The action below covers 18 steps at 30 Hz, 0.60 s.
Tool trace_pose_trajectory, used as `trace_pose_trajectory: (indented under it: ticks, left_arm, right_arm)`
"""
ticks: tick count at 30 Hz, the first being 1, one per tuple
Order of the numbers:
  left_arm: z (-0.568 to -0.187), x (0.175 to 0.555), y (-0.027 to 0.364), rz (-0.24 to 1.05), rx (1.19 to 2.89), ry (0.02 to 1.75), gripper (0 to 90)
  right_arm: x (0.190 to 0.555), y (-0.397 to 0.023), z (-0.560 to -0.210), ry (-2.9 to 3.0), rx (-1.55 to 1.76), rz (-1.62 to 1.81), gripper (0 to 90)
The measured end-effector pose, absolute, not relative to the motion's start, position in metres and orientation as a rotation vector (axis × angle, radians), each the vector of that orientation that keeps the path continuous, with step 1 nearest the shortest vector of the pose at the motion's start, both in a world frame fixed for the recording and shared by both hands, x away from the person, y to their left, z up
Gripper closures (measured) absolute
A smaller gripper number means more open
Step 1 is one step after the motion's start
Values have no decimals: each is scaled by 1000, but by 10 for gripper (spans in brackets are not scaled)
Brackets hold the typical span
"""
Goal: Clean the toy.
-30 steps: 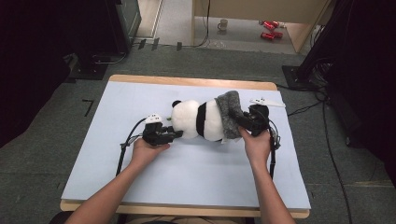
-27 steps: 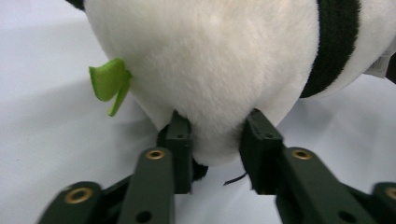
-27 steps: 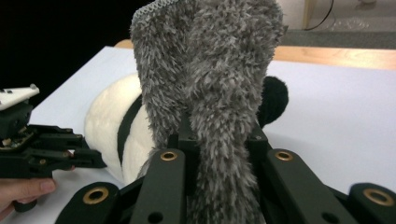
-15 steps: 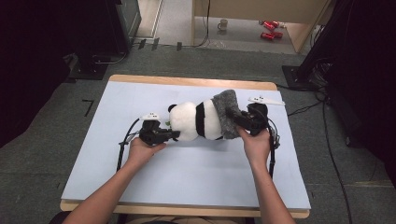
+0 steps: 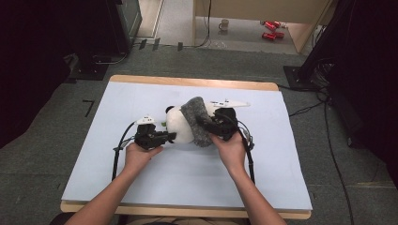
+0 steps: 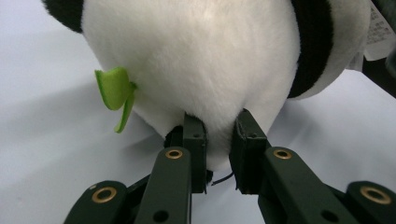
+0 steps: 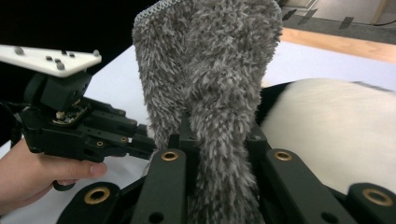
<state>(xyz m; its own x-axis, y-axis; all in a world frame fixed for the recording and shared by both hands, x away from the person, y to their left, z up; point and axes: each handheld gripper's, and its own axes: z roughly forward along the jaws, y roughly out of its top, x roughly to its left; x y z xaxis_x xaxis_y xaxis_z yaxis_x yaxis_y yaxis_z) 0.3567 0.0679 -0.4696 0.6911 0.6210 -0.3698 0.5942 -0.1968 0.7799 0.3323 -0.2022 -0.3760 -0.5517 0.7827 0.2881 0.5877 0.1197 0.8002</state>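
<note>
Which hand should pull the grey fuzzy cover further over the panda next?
Right. The right gripper is already clamped on the grey fuzzy cover, while the left gripper pinches the panda's white fur, bracing it.

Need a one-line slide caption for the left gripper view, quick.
Left tool pinching the white plush panda toy beside its green felt leaf, on a pale blue table.

Loads of bare tabletop (image 5: 141, 187) near the person and at both ends, only the plush panda (image 5: 177, 125) and grey fuzzy cloth (image 5: 196, 122) block the middle
</note>
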Motion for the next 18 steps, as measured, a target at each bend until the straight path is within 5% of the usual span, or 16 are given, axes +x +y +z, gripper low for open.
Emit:
trace_pose_trajectory:
  ticks: [18]
  left_arm:
    - [-470,346,63,76,1865,976,777]
  right_arm:
    - [347,-152,-413,2340,1290,1325,771]
